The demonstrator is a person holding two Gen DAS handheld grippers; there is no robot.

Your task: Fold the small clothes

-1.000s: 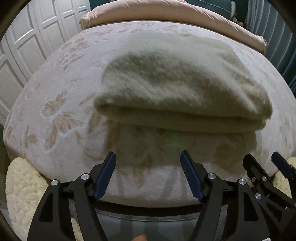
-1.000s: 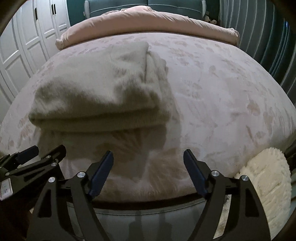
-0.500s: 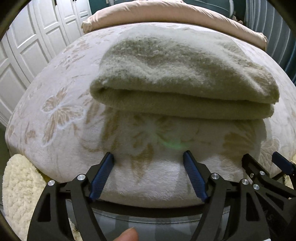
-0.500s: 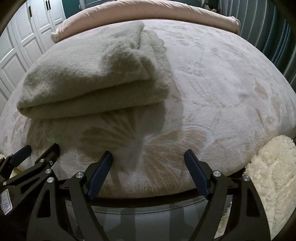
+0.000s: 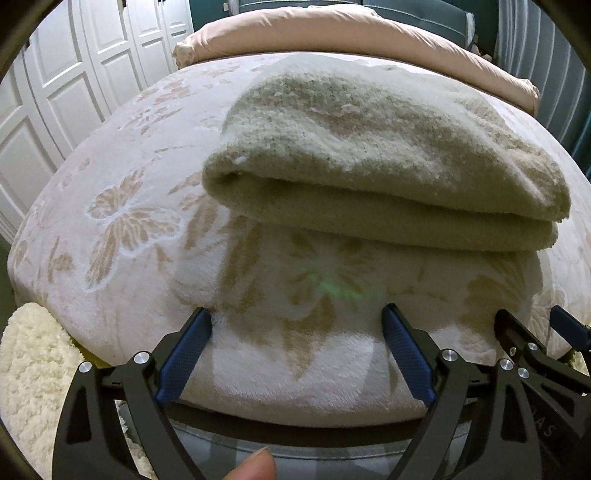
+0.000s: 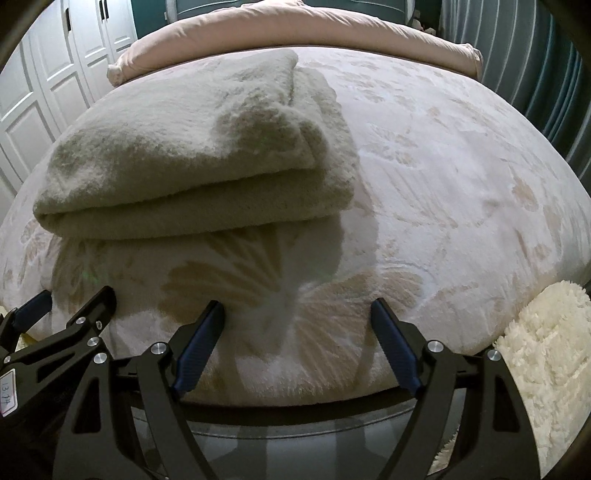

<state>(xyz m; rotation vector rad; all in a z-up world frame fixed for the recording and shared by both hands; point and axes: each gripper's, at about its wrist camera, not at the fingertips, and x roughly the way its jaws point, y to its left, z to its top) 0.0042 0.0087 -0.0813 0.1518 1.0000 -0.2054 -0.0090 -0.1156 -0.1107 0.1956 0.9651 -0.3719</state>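
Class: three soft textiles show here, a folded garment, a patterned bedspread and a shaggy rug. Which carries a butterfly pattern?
The bedspread: pale with tan butterflies. The folded garment lying on it is plain beige; the shaggy rug is plain cream.

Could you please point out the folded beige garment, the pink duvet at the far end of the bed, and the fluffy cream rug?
folded beige garment (image 5: 369, 155): left wrist view, on its top layer.
pink duvet (image 6: 295, 33): right wrist view, on its rolled front.
fluffy cream rug (image 6: 546, 350): right wrist view, on its pile.
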